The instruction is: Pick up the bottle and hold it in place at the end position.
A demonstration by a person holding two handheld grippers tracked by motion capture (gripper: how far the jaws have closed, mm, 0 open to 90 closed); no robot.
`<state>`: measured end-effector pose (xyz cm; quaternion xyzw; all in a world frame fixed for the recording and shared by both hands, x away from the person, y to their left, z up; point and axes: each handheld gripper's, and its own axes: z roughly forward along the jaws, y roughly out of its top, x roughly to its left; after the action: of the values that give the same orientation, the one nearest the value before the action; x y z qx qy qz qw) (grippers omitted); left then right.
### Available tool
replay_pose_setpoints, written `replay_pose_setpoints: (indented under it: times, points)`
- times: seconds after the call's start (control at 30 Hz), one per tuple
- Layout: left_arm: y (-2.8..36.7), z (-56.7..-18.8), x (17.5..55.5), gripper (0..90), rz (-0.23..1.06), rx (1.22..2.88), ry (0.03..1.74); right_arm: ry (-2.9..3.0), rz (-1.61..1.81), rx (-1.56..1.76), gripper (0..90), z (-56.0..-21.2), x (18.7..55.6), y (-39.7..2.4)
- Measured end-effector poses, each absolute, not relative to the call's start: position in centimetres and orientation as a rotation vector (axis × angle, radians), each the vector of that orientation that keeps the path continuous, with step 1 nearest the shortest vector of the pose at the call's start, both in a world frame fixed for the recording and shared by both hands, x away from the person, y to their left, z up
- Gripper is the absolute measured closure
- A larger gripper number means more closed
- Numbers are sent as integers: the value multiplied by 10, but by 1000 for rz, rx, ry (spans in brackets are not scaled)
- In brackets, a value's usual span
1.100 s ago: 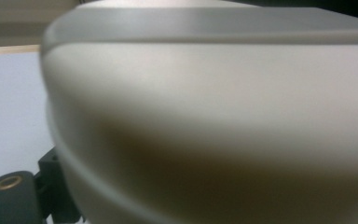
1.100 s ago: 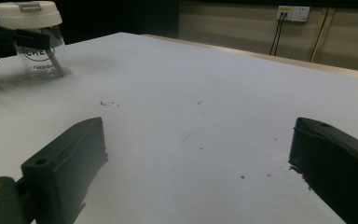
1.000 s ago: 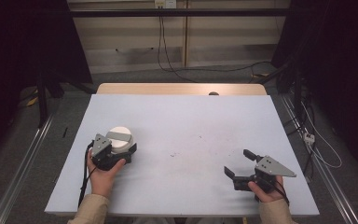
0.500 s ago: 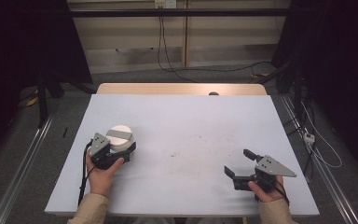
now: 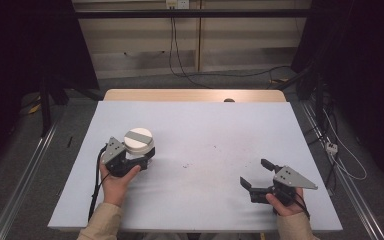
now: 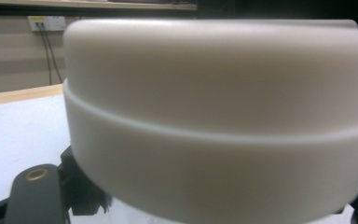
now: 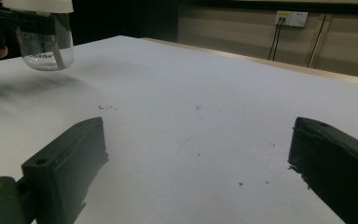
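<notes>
White lid: it caps the jar (image 5: 139, 142), a broad, flat-topped disc with a stepped rim, seen close and blurred from the left gripper view.
Clear glass body: below the lid the jar (image 7: 45, 42) is see-through, with faint print and what looks like a thin stick inside.
Jar's place: near the left edge of the pale table (image 5: 210, 130), upright.
Left gripper (image 5: 142, 159): its jaws have just closed in and now clamp the jar just under the lid, likely to steady it for unscrewing or lifting.
Right gripper (image 5: 258, 175): low over the table near the right edge, well apart from the jar, jaws wide and holding nothing, probably waiting to take the lid.
</notes>
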<state>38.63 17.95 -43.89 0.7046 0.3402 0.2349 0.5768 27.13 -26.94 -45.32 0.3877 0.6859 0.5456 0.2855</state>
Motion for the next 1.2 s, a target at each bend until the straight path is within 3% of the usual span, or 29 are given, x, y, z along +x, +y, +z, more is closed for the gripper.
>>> replay_pose_setpoints:
  times: [1.2]
  points:
    - [136,-436,405,184,501,1654,713,1849,1455,1028,34,-454,273,-267]
